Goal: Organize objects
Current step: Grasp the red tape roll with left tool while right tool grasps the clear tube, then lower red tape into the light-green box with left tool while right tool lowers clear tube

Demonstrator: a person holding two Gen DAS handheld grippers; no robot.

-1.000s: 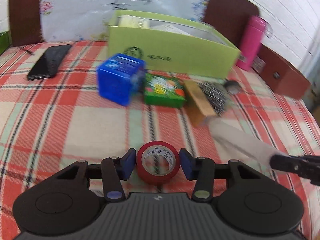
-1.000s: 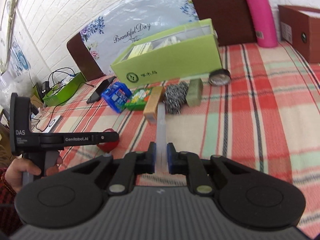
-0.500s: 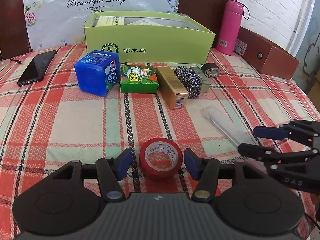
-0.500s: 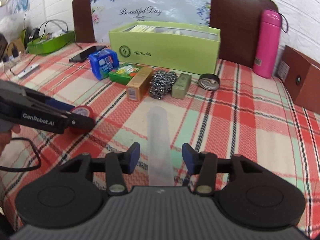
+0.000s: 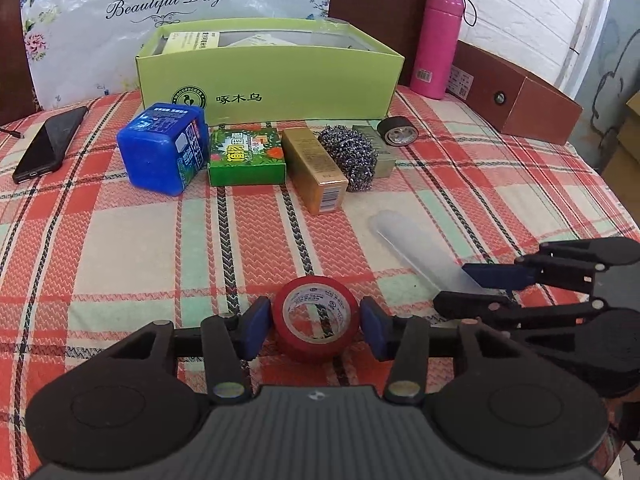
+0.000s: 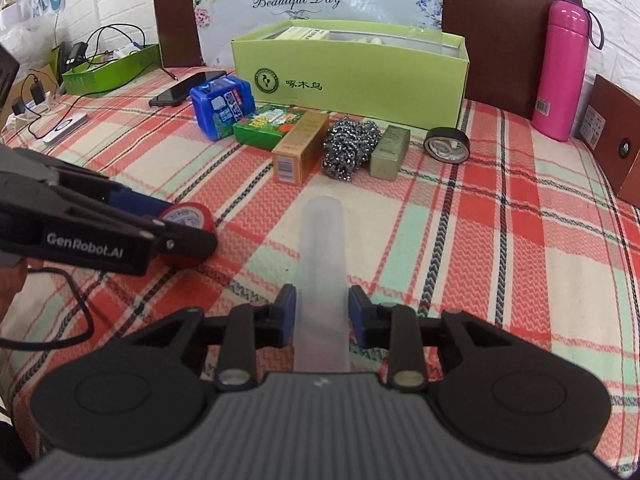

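Plaid-covered table [image 5: 120,240], green box [image 5: 280,80], red tape roll [image 5: 316,316], phone [image 5: 48,142], pink bottle [image 5: 436,44]

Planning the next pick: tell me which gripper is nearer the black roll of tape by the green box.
Right. The right gripper straddles the translucent plastic case, on the black roll of tape's side; the left gripper brackets the red tape roll, farther away.
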